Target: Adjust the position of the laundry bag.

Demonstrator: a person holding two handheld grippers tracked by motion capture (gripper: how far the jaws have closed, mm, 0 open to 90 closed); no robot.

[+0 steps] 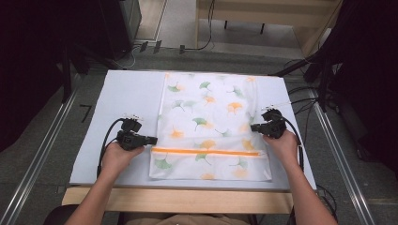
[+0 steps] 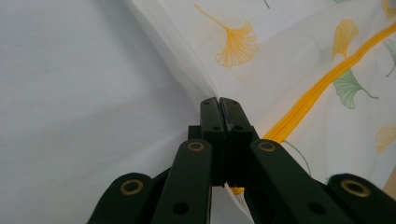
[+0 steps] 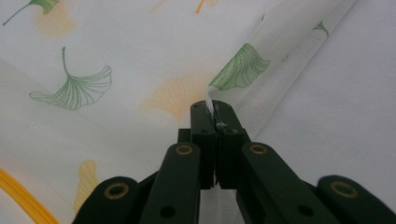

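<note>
High view: a white mesh laundry bag [image 1: 211, 123] printed with green and orange ginkgo leaves lies flat in the middle of the pale surface [image 1: 126, 89], its orange zipper [image 1: 206, 152] running left to right near the near edge. Left tongs [image 1: 154, 139] are pressed together on the bag's left edge, just above the zipper's end. Right tongs [image 1: 253, 127] pinch the bag's right edge.

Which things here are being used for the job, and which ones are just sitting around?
In the job:
- white mesh bag with ginkgo leaves and orange zipper
- left tongs, shut on the bag's left edge
- right tongs, shut on its right edge

Just lying about:
- pale grey table mat
- black cables on the floor
</note>
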